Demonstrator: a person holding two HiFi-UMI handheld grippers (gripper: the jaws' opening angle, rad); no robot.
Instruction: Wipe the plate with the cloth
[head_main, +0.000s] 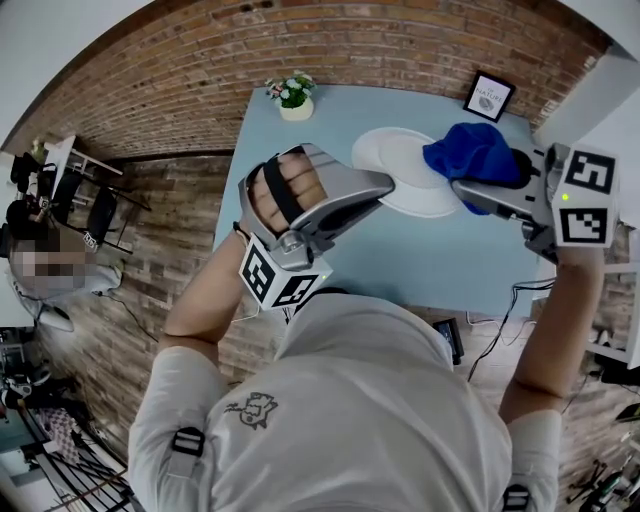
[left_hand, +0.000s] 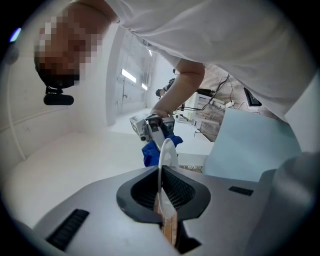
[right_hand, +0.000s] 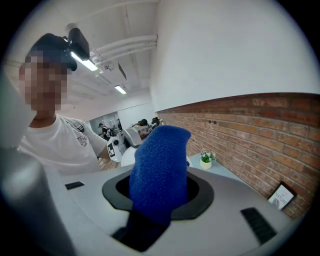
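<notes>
Blue cloth (head_main: 475, 152) and white plate (head_main: 400, 168) meet over a pale blue table (head_main: 400, 255) in the head view; the left gripper (head_main: 388, 188), coming in from 8 o'clock, is clamped on the plate's rim at its 7 o'clock edge; the right gripper (head_main: 462, 188), coming in from 3 o'clock, pinches the cloth, which bunches over the plate's 3 o'clock side; whether the cloth presses on the plate, and whether the plate clears the table, cannot be told here. At the table's far edge stand a potted plant (head_main: 292, 97) at 11 o'clock and a framed picture (head_main: 489, 96) at 1 o'clock.

Left gripper view: the plate shows edge-on as a thin white sliver rising toward 12 o'clock, its rim nipped between jaws drawn nearly together; just beyond it, at 11 o'clock, are the cloth and the other gripper.

Right gripper view: the cloth stands up as a thick blue wad at centre, the jaws closed on its lower end; a bit of the plate peeks out behind it at 10 o'clock.

Judged from this, the wiping step is in hand, with the cloth at the plate; the next move calls for pressing the wad flat on the plate's face and sweeping across it while the left grip holds firm against the push.

Counted: one plate; one cloth; two grippers; one table; one potted plant; one framed picture.
</notes>
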